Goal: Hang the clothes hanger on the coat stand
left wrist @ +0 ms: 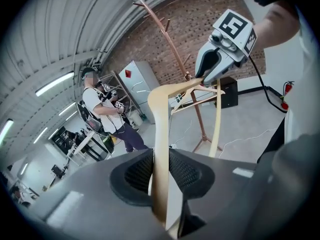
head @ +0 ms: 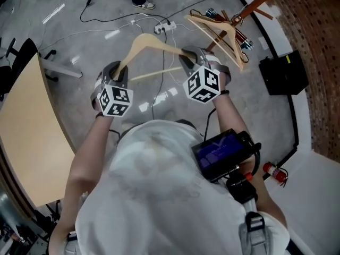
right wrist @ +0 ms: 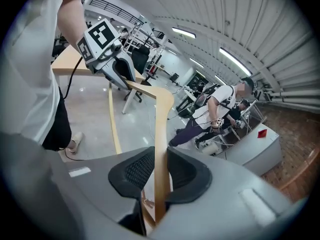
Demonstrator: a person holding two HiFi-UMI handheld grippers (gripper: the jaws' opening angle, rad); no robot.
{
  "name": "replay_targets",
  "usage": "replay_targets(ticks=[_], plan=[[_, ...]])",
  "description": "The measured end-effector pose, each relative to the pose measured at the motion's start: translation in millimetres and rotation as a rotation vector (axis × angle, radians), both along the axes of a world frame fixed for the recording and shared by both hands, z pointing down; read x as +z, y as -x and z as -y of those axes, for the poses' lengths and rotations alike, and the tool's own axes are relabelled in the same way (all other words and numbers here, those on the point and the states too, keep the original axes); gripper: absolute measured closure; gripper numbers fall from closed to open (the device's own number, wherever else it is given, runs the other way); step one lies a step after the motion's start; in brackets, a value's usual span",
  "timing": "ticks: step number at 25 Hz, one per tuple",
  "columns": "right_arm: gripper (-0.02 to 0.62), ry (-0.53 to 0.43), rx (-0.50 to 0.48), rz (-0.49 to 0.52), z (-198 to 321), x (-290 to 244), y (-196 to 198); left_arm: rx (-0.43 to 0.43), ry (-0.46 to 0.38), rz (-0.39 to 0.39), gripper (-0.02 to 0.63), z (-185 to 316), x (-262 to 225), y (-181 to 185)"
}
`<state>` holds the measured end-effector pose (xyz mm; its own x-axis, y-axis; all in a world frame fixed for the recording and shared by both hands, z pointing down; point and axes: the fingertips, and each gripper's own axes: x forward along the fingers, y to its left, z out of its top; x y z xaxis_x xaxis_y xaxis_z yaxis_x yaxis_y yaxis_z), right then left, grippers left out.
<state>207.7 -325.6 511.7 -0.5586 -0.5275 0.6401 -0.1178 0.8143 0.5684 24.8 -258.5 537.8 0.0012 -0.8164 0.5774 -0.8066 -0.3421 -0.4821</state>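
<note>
The left gripper (head: 118, 72) and the right gripper (head: 192, 56) clench the hanger (head: 154, 43) by its ends, the coat stand (head: 259, 3) lying nearer the right.

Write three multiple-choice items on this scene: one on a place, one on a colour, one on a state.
1. In the head view, the coat stand is at:
A) upper right
B) lower left
C) bottom centre

2. The held hanger is:
A) black
B) pale wood
C) red

3. The left gripper is:
A) open and empty
B) shut on a cable
C) shut on the hanger

Key:
1 A, its pole slants across that corner.
2 B, bare light wood shows in every view.
3 C, its jaws clamp one end of the hanger.
</note>
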Motion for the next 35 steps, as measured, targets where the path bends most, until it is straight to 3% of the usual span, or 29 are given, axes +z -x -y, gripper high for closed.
replay_targets(ticks=[7, 15, 26, 35], plan=[[0.502, -0.009, 0.151, 0.017, 7.2, 8.2, -97.5, 0.150, -0.003, 0.027, 0.511, 35.8, 3.5, -88.9], [0.502, -0.036, 0.327, 0.042, 6.6, 3.1, -178.7, 0.320, -0.026, 0.059, 0.511, 68.9, -4.8, -165.6], [0.502, -0.010, 0.591, 0.030, 22.1, 18.0, -246.2, 0.568, 0.012, 0.055, 0.509, 140.9, 16.7, -240.1], [0.502, 0.005, 0.742, -0.010, 76.4, 36.8, -255.7, 0.715, 0.066, 0.051, 0.511, 223.4, 49.1, -262.3]])
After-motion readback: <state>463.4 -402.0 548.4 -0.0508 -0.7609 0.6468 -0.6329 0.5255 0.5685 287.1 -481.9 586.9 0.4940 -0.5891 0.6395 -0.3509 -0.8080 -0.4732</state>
